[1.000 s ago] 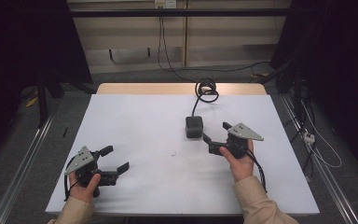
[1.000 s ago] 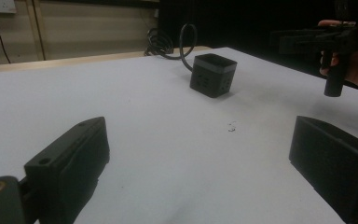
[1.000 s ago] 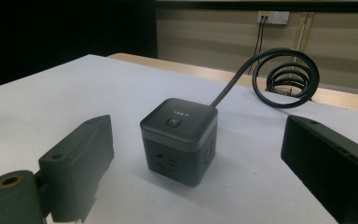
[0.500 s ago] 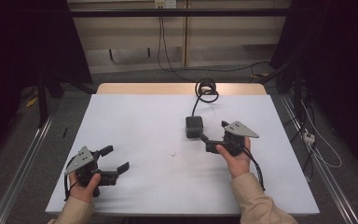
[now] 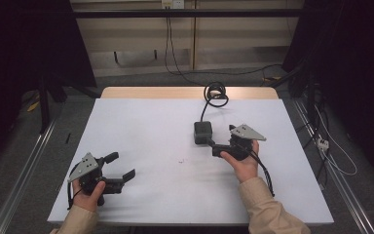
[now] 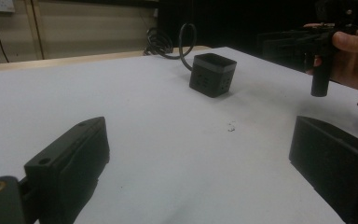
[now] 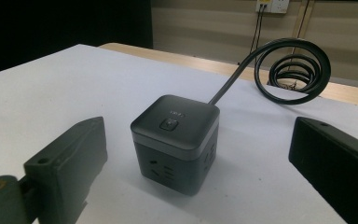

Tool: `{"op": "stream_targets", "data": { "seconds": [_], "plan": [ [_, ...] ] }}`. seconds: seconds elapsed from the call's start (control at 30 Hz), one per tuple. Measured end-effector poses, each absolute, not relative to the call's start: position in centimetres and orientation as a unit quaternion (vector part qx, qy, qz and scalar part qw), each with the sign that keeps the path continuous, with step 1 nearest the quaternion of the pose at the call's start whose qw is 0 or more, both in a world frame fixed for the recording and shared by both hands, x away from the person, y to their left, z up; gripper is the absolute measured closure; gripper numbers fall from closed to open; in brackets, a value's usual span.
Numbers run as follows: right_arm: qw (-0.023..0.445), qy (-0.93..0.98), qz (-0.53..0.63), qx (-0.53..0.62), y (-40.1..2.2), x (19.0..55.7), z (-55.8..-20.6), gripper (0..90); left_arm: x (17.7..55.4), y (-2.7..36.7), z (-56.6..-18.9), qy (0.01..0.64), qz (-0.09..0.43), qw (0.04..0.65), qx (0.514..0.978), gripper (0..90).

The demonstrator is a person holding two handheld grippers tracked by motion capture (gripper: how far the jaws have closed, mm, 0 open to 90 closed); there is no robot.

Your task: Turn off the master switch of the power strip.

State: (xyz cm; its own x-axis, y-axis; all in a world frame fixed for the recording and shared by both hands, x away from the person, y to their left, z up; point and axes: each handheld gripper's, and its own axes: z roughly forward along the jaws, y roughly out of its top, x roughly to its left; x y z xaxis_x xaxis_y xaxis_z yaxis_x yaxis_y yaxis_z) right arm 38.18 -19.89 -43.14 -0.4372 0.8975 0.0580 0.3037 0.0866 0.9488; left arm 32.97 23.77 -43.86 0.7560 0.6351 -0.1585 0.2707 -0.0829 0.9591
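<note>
A black power cube [image 5: 203, 132] with sockets on its sides and a button on top stands upright on the white table [image 5: 146, 122]. Its thick black cable [image 5: 216, 92] coils toward the far edge. My right gripper [image 5: 214, 146] is open just to the right of the cube. In the right gripper view the cube [image 7: 175, 140] stands close ahead, in line with the gap between the jaws of that gripper [image 7: 198, 133]; no touch shows. My left gripper [image 5: 121, 165] is open and empty near the front left. From it the cube [image 6: 212, 74] stands far off.
The cable coil [image 7: 293, 70] lies by the bare wooden strip [image 5: 185, 92] at the table's far edge. A tiny dark speck [image 5: 181, 161] marks the sheet near the middle. Rails and loose cables [image 5: 321, 141] run on the floor at both sides.
My right gripper has edged left and forward, closer to the power cube. The left gripper has stayed where it was.
</note>
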Motion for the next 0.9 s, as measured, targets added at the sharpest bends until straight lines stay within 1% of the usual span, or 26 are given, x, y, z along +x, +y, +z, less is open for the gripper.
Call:
{"op": "stream_targets", "data": {
  "seconds": [0.03,0.13,0.17,0.2,0.27,0.3,0.33,0.53,0.6,0.63,0.8,0.83,0.9],
  "plan": [
    [0.291,0.677,0.510,0.443,-19.9,38.2,-43.1,5.0,33.0,23.8,-43.9,0.315,0.152,0.600,0.720,4.4],
    [0.288,0.680,0.507,0.444,-19.8,38.4,-43.2,9.0,33.0,23.8,-43.9,0.315,0.152,0.600,0.720,4.4],
    [0.285,0.683,0.507,0.442,-19.8,38.5,-43.2,17.3,33.0,23.8,-43.9,0.315,0.152,0.599,0.720,4.4],
    [0.283,0.684,0.507,0.442,-19.7,38.5,-43.2,19.5,33.0,23.8,-43.9,0.315,0.152,0.599,0.720,4.4],
    [0.282,0.685,0.506,0.442,-19.7,38.6,-43.2,20.6,33.0,23.8,-43.9,0.315,0.152,0.599,0.720,4.4],
    [0.275,0.687,0.506,0.443,-19.5,38.7,-43.2,25.5,33.0,23.8,-43.9,0.316,0.152,0.599,0.720,4.4],
    [0.273,0.689,0.506,0.442,-19.5,38.8,-43.2,28.0,33.0,23.8,-43.9,0.317,0.151,0.599,0.719,4.4],
    [0.263,0.698,0.503,0.437,-19.1,39.2,-43.1,39.2,33.0,23.8,-43.9,0.314,0.152,0.599,0.721,4.4],
    [0.263,0.699,0.503,0.435,-18.9,39.3,-43.1,44.5,33.0,23.8,-43.9,0.316,0.152,0.599,0.720,4.4],
    [0.263,0.699,0.503,0.435,-18.9,39.3,-43.1,44.5,33.0,23.8,-43.9,0.316,0.152,0.598,0.720,4.4],
    [0.256,0.704,0.501,0.434,-18.9,39.7,-43.1,55.6,33.0,23.8,-43.9,0.315,0.152,0.599,0.720,4.4],
    [0.256,0.704,0.501,0.434,-18.9,39.7,-43.1,55.6,33.0,23.8,-43.9,0.316,0.152,0.599,0.720,4.4],
    [0.254,0.704,0.502,0.434,-18.9,39.8,-43.1,59.3,33.0,23.8,-43.9,0.316,0.152,0.599,0.720,4.4]
  ]
}}
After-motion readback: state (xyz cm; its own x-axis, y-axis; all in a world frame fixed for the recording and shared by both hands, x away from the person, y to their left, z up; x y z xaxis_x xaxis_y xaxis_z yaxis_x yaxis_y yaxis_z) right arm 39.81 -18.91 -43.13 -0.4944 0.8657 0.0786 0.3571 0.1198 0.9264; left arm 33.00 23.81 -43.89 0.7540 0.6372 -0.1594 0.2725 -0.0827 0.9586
